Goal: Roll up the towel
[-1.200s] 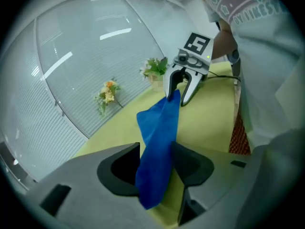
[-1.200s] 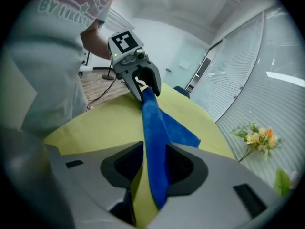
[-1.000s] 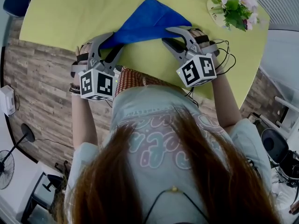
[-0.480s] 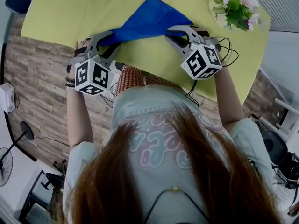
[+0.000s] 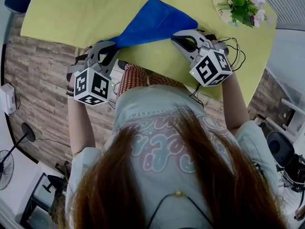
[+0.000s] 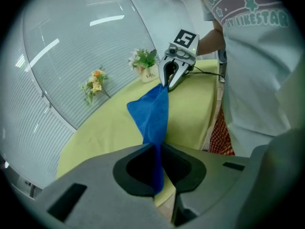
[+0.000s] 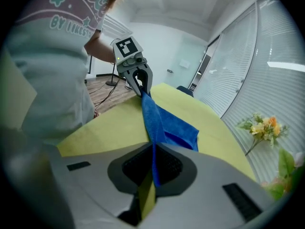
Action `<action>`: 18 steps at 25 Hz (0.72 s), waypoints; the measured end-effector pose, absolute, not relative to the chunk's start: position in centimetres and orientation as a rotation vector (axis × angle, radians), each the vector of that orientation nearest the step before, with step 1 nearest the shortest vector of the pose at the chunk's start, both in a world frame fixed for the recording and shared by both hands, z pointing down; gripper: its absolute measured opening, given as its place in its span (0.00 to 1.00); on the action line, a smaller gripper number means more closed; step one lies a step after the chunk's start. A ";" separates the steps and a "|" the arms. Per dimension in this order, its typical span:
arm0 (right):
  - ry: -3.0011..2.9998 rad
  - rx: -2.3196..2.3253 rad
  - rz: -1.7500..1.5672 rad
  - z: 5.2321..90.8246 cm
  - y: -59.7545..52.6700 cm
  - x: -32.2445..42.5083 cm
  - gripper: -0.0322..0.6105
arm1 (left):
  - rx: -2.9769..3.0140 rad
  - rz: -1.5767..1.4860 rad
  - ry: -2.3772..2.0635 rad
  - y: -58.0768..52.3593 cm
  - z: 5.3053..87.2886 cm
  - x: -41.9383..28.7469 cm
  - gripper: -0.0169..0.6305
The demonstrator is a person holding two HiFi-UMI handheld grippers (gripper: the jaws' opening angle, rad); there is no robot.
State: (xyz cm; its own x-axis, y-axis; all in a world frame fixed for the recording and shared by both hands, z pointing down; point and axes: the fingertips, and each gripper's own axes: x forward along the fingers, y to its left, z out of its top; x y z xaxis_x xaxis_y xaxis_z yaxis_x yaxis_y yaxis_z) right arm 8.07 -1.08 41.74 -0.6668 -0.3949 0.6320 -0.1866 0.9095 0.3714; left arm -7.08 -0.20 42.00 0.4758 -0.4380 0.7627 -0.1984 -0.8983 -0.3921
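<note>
Head view is showing the blue towel [image 5: 155, 20] lying on the yellow tabletop [image 5: 62, 13]. Its near edge is running crosswise in front of the person and the rest of the cloth is spreading away toward the far side. Each near corner is sitting between a pair of jaws. The left gripper [image 5: 113, 44] and the right gripper [image 5: 175, 36] have both just been closing, and their jaws are pinching blue cloth. Both hands are equally near, one per corner, so I am judging that the roll should be heading away from the person, turning about that held edge. A flower pot [image 5: 238, 6] is standing well apart to the right.
</note>
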 end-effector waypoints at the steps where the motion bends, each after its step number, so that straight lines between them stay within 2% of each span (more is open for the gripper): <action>1: -2.319 0.389 -0.326 41.7 -0.4 8.1 0.08 | -2.489 -1.393 0.536 0.3 41.9 -7.1 0.10; 12: -2.358 0.182 0.042 41.8 -1.1 8.5 0.08 | -2.595 -1.524 0.384 -1.1 41.5 -6.9 0.10; 18: -2.360 0.177 0.105 42.1 -2.5 8.4 0.08 | -2.633 -1.573 0.321 -2.6 42.1 -6.8 0.10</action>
State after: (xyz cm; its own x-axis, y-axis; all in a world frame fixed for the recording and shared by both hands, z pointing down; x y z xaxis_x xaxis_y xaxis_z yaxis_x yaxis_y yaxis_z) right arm 8.42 -2.52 42.13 -0.7067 -0.0970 0.7008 -0.1591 0.9870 -0.0238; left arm -6.82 -2.61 42.09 0.4582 -0.2069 0.8644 -0.1480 -0.9767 -0.1553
